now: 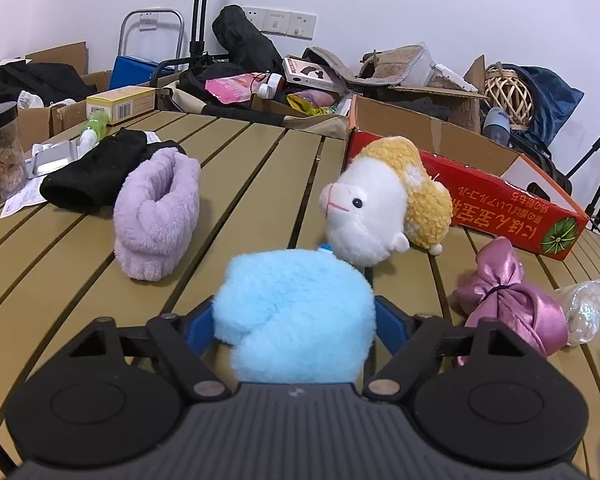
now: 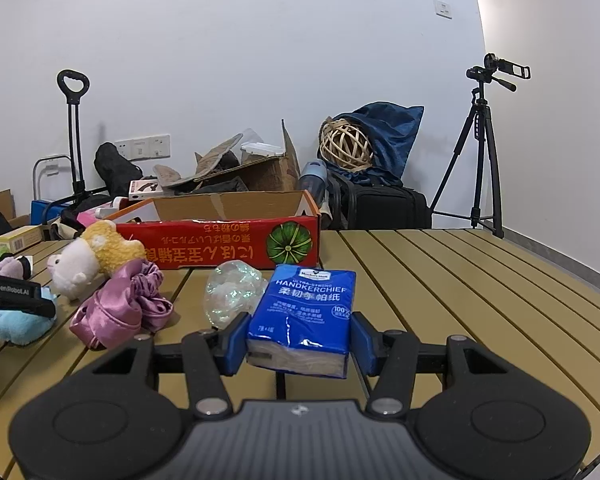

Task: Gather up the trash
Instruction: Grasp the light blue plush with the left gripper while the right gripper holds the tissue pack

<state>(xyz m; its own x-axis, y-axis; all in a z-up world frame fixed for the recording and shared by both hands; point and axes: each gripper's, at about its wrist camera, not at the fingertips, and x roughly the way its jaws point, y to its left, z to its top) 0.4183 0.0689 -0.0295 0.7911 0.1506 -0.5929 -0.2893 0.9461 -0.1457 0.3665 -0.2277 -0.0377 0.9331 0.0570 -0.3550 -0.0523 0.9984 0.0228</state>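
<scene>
Left tongs squeezing fluffy blue plush, right tongs clamping glossy tissue pack

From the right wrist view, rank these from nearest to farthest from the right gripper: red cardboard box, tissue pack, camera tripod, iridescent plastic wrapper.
1. tissue pack, between the fingers of the right gripper.
2. iridescent plastic wrapper, just ahead, left of the pack.
3. red cardboard box, farther back on the table, centre-left.
4. camera tripod, off the table by the right wall.

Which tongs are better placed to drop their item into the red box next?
Probably the right tongs: shut on the tissue pack, they face the red box almost directly. The left tongs, gripping the blue plush, have the sheep toy in between.
</scene>
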